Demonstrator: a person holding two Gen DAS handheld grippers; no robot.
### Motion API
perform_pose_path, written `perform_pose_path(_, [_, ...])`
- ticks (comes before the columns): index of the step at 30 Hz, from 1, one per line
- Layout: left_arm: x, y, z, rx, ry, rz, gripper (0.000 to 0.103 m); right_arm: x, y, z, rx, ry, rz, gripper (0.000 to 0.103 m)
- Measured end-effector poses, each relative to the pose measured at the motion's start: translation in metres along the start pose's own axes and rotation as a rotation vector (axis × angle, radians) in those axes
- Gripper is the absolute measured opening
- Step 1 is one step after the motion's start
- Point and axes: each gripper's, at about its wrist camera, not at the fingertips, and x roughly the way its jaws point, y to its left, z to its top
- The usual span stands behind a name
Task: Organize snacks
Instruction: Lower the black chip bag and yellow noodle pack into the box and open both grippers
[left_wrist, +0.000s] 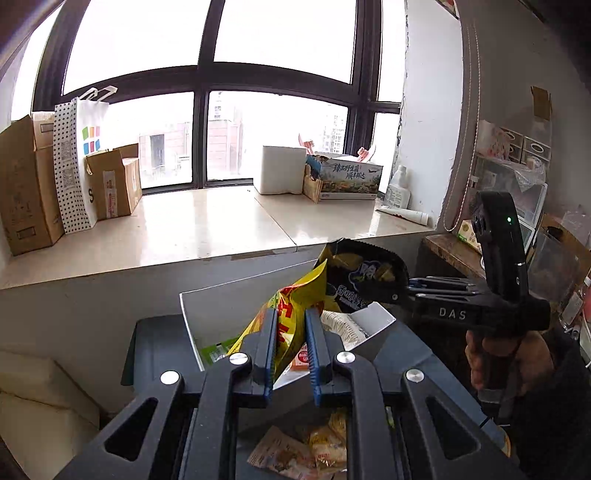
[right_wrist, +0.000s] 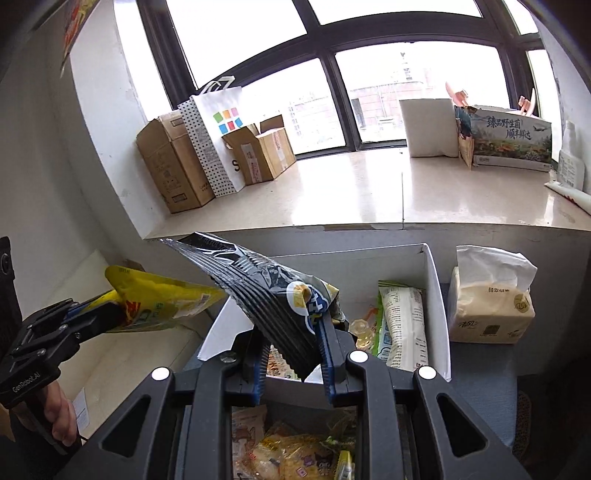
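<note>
My left gripper (left_wrist: 291, 332) is shut on a yellow snack bag (left_wrist: 295, 295) and holds it above a white box (left_wrist: 221, 295) on a dark table. My right gripper (right_wrist: 291, 354) is shut on a black snack bag (right_wrist: 266, 291), also raised over the white box (right_wrist: 436, 295). In the left wrist view the right gripper (left_wrist: 399, 291) holds the black bag (left_wrist: 362, 277) just right of the yellow one. In the right wrist view the left gripper (right_wrist: 99, 314) holds the yellow bag (right_wrist: 159, 299) at the left. A white noodle pack (right_wrist: 404, 325) lies inside the box. Loose snack packets (right_wrist: 291, 454) lie below my fingers.
A tissue pack (right_wrist: 491, 302) stands right of the white box. A wide stone window ledge (left_wrist: 192, 229) behind carries cardboard boxes (left_wrist: 26, 184), a dotted paper bag (left_wrist: 79, 158), a white foam box (left_wrist: 282, 170) and a printed carton (left_wrist: 347, 177). Cluttered shelves (left_wrist: 517, 177) stand at the right.
</note>
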Motion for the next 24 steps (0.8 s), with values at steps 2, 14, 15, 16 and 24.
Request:
perform_pose_path(2, [0.031, 0.006, 0.008, -0.022, 0.023, -0.011, 0.017, 0.016, -0.014, 0.006, 0.029, 0.021, -0.019, 0.025])
perform_pose_path(14, [0.133, 0.042, -0.015, -0.13, 0.15, 0.039, 0.103, 0.071, -0.077, -0.002, 0.193, 0.1, -0.083, 0.094])
perform_pose_path(15, [0.13, 0.043, -0.016, -0.134, 0.138, 0.043, 0.103, 0.068, -0.079, -0.002, 0.196, 0.089, -0.081, 0.094])
perform_pose_path(16, [0.129, 0.044, -0.017, -0.14, 0.139, 0.031, 0.103, 0.065, -0.08, -0.001, 0.199, 0.085, -0.08, 0.094])
perform_pose_path(24, [0.112, 0.035, -0.009, -0.121, 0.127, 0.054, 0.103, 0.047, -0.064, 0.005, 0.171, 0.041, -0.057, 0.103])
